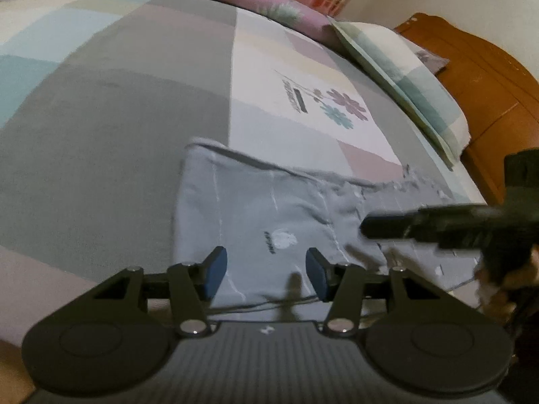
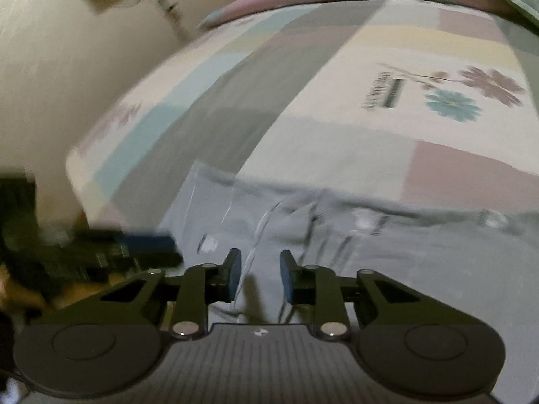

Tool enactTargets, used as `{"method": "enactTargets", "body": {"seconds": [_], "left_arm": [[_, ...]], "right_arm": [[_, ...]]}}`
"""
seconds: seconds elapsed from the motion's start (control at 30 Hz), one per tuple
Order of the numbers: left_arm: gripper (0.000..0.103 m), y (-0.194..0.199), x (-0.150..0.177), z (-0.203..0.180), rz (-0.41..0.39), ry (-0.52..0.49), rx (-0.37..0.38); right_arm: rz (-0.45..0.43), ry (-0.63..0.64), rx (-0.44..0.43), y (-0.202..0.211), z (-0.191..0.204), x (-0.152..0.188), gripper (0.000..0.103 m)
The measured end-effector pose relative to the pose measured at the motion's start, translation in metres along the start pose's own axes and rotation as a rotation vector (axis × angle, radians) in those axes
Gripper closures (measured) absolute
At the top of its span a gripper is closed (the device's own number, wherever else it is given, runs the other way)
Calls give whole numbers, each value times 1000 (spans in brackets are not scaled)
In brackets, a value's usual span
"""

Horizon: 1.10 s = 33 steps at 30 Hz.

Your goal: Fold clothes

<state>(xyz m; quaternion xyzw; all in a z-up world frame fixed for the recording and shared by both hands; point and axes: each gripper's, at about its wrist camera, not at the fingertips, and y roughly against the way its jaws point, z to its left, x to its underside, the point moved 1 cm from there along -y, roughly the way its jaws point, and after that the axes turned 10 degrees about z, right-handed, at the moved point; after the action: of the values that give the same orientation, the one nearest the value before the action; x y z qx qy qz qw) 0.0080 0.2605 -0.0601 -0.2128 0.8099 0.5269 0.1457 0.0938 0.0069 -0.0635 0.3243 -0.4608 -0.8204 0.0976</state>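
A grey garment (image 1: 269,215) lies flat on a bed (image 1: 118,107) with a patchwork sheet, near a pillow (image 1: 404,77) and wooden headboard (image 1: 488,77). Left hand-held gripper (image 1: 266,271) gapes empty above it; right hand-held gripper (image 2: 260,274) stands narrowly apart, gripping nothing.

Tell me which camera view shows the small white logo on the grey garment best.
The left wrist view. The white logo sits fairly sharp on the grey garment, just beyond the left gripper. In the right wrist view the garment is motion-blurred; a pale smear may be that logo.
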Motion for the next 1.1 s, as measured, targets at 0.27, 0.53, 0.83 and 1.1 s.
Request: {"method": "enactTargets", "body": {"seconds": [0.27, 0.53, 0.83, 1.1], "left_arm": [[50, -18, -42, 10, -97, -9, -41], [50, -20, -46, 10, -77, -17, -70], [45, -2, 11, -6, 35, -77, -67], [42, 3, 13, -6, 17, -47, -80]], "right_arm": [[49, 1, 13, -2, 4, 23, 81], [46, -15, 11, 0, 6, 29, 81], [35, -12, 17, 6, 5, 28, 81], [-71, 123, 75, 13, 20, 0, 72]]}}
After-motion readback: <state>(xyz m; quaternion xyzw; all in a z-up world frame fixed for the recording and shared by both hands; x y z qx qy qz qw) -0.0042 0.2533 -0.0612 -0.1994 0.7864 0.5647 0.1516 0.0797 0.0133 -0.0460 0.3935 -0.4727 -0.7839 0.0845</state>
